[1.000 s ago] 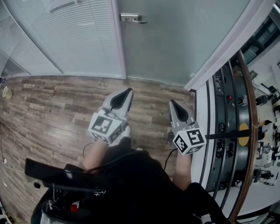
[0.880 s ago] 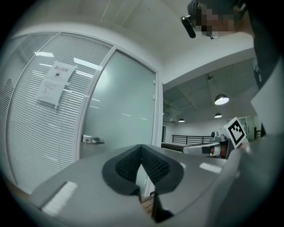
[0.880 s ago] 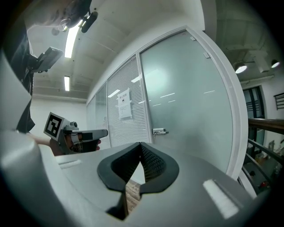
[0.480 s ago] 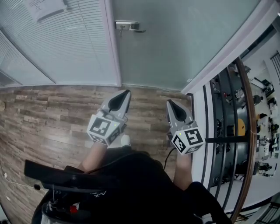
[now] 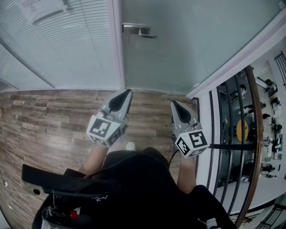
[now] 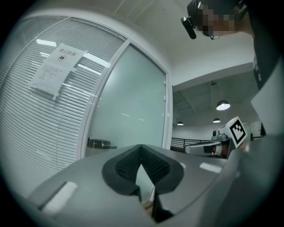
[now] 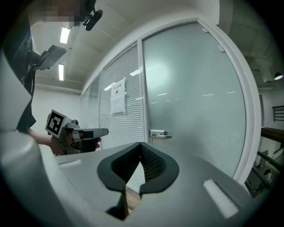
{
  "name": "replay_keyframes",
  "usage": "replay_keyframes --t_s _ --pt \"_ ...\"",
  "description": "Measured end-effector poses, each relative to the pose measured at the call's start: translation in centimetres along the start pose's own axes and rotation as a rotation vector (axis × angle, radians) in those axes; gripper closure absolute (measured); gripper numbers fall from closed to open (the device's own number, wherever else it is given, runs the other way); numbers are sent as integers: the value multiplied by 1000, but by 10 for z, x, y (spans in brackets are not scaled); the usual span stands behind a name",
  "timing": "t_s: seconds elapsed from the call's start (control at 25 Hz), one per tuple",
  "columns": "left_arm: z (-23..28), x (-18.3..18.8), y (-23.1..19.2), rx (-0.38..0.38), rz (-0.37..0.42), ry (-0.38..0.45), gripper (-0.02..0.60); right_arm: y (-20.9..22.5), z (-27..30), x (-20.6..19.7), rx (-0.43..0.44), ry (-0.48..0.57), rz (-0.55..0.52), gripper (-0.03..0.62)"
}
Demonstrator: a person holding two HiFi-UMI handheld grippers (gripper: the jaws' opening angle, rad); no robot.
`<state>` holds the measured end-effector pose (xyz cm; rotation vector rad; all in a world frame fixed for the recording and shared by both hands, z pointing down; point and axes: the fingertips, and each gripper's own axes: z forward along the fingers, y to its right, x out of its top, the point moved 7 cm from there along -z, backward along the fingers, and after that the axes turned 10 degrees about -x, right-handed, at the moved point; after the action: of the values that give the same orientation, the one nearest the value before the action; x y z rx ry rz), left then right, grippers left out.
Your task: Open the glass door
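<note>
Both tools were closed and empty at this point. The left gripper (image 5: 128,92) had its 2 jaws pressed together at the tips, and its own view showed only air and door past them. Same deal for the right gripper (image 5: 174,104): jaws together, nothing held. The 2 sat side by side with a gap between them, both pointing roughly level at the glass door (image 5: 192,49).

The door was straight ahead of both tips and well apart from them, so neither tool was touching it. It looked closed, lined up with the white post (image 5: 117,53) on its handle side.

The metal lever handle (image 5: 140,30) was ahead of and higher than both tips. From the head view it fell between the lines of the 2 grippers, nearer the left one's. In the left gripper view it showed up left of the jaws. In the right gripper view it was just above the jaw tips and slightly right. It was well apart from both.

Left of the left gripper, past the post, was a glass panel with white blinds (image 5: 67,49), with a paper notice (image 5: 42,8) stuck up high on it. Under both tools was wood-look floor (image 5: 53,112). Off to the right of the right gripper ran a railing with a brown handrail (image 5: 255,103).
</note>
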<state>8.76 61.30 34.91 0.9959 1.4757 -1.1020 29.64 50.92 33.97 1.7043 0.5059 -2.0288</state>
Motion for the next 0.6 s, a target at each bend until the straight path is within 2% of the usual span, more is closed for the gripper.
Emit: replay_keyframes --t_s 0.36,0.6 --pt "10 -4 -28 33 -11 -15 583 7 38 1 17 -20 8 591" --pt "28 -2 -48 67 -5 -2 583 22 72 6 58 -6 1 591"
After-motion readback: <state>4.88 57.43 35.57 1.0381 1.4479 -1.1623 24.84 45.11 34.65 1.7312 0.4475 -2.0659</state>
